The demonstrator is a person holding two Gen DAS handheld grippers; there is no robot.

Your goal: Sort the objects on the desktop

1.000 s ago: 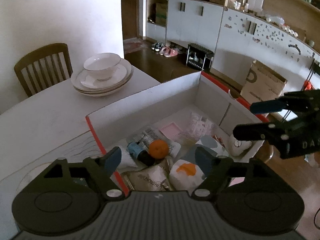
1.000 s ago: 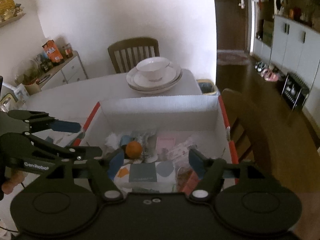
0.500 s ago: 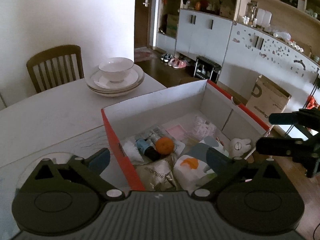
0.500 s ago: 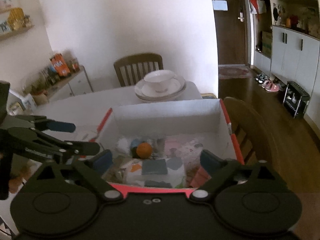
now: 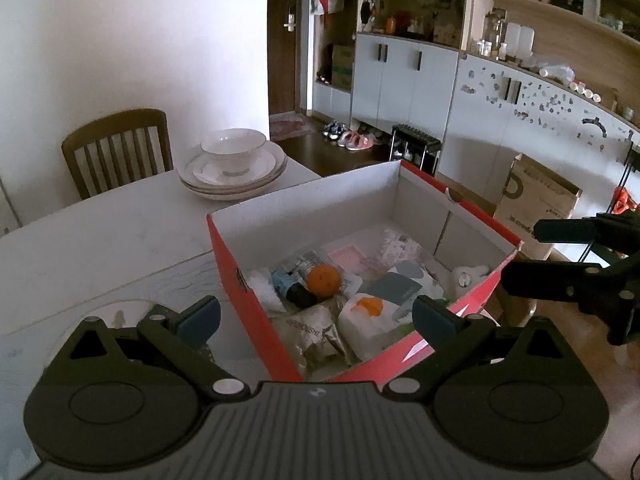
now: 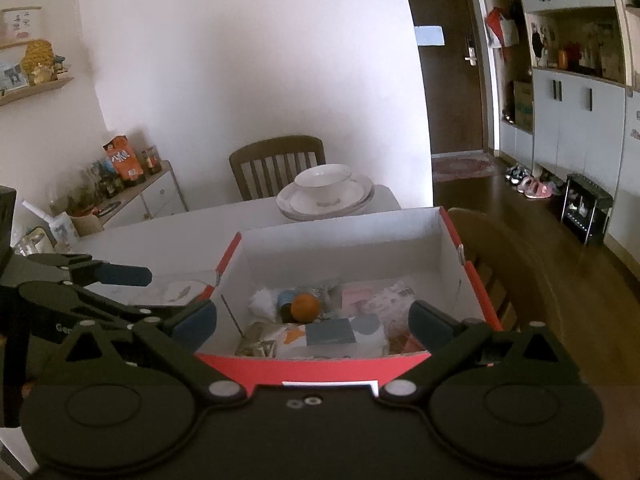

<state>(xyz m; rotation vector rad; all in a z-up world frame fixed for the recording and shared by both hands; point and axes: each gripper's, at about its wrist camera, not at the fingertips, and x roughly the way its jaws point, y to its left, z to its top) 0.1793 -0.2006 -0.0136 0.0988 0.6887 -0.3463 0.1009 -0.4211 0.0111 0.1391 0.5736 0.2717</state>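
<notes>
Left gripper: black two-finger tool with blue-grey pads, jaws spread wide with nothing clamped — one pad over the table, the other over the box's near corner.
Right gripper: same build, jaws also wide apart and empty, framing the box's near red wall; it also shows at the right edge of the left wrist view.
Box: open cardboard box, red outside and white inside, standing on the table at its right end.
Box contents: a small round orange fruit touching a dark bottle with a blue label; in front of them a crinkled silver foil packet beside a white pouch with an orange mark; a flat pink packet lies farther back.
Table: pale white top, box at the near right.
Dishes: white bowl on stacked white plates — near the table's far edge, well apart from the box.
Chair: brown wooden slat-back, behind the table against the white wall.
</notes>
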